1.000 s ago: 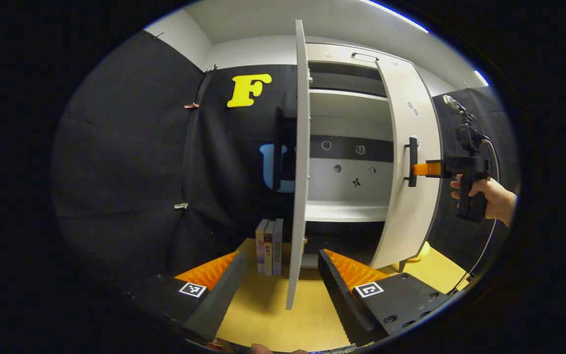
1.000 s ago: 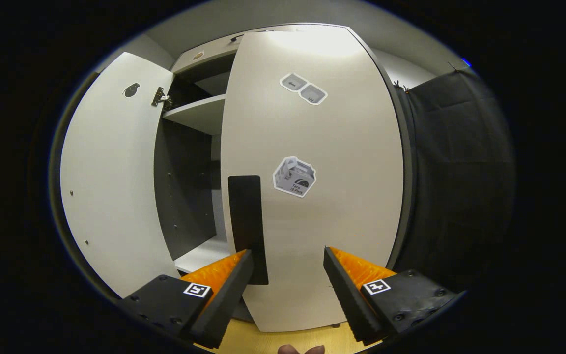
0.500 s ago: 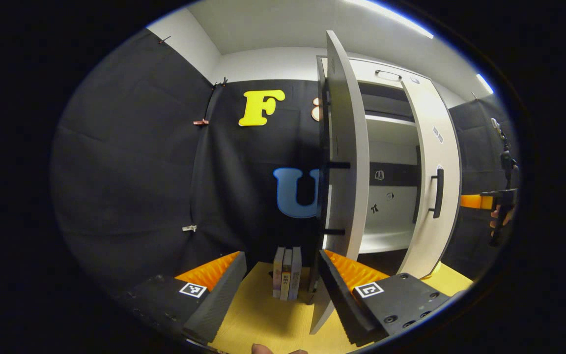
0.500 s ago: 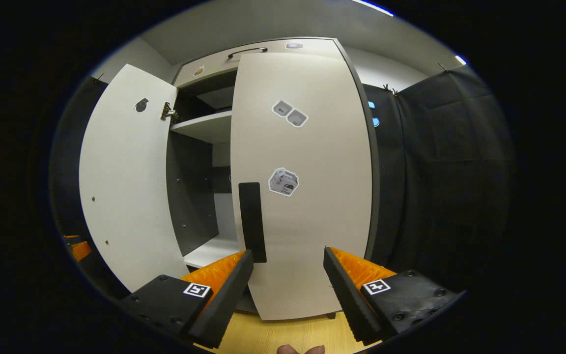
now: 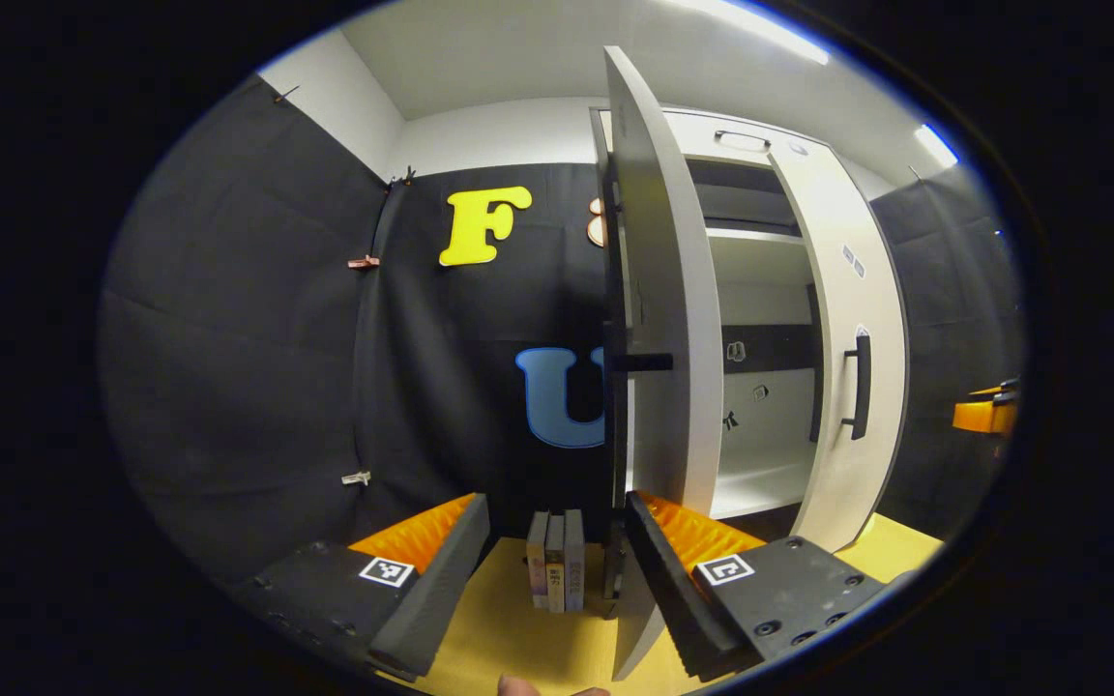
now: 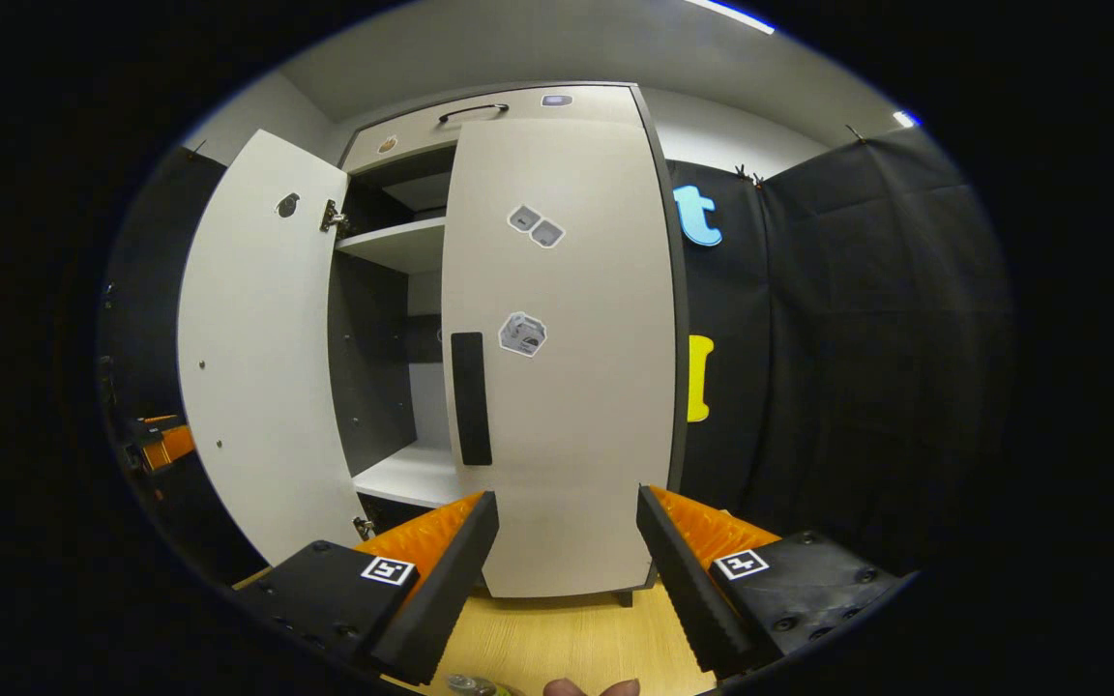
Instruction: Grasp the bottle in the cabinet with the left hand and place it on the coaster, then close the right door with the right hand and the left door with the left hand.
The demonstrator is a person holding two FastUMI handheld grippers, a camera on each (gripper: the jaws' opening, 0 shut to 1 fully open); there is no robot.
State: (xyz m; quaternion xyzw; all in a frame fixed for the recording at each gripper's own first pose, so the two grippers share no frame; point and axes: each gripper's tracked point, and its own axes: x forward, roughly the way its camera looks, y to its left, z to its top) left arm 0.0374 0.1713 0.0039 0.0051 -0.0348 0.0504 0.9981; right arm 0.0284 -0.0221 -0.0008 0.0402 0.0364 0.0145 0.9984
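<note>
In the left gripper view the cabinet's left door (image 5: 673,290) stands ajar, its outer face and black handle (image 5: 641,362) turned toward me. My left gripper (image 5: 557,565) is open on that outer side, its right finger (image 5: 659,570) close to the door's lower edge; contact cannot be told. The right door (image 6: 567,387) lies against the cabinet front, with its black handle (image 6: 470,398). My right gripper (image 6: 567,565) is open, a short way back from that door, holding nothing. A small clear object (image 6: 472,684) pokes in at the bottom edge of the right gripper view; I cannot identify it.
Several books (image 5: 557,570) stand upright on the yellow wooden table (image 5: 518,638) left of the cabinet. The pale cabinet shelf (image 5: 760,478) is bare. The right gripper (image 5: 984,414) shows far right, the left gripper (image 6: 165,443) beyond the left door's free edge (image 6: 191,387).
My right gripper has backed away from the right door, which swung in against the cabinet. My left gripper has moved to the left door's outer side, whose face now shows.
</note>
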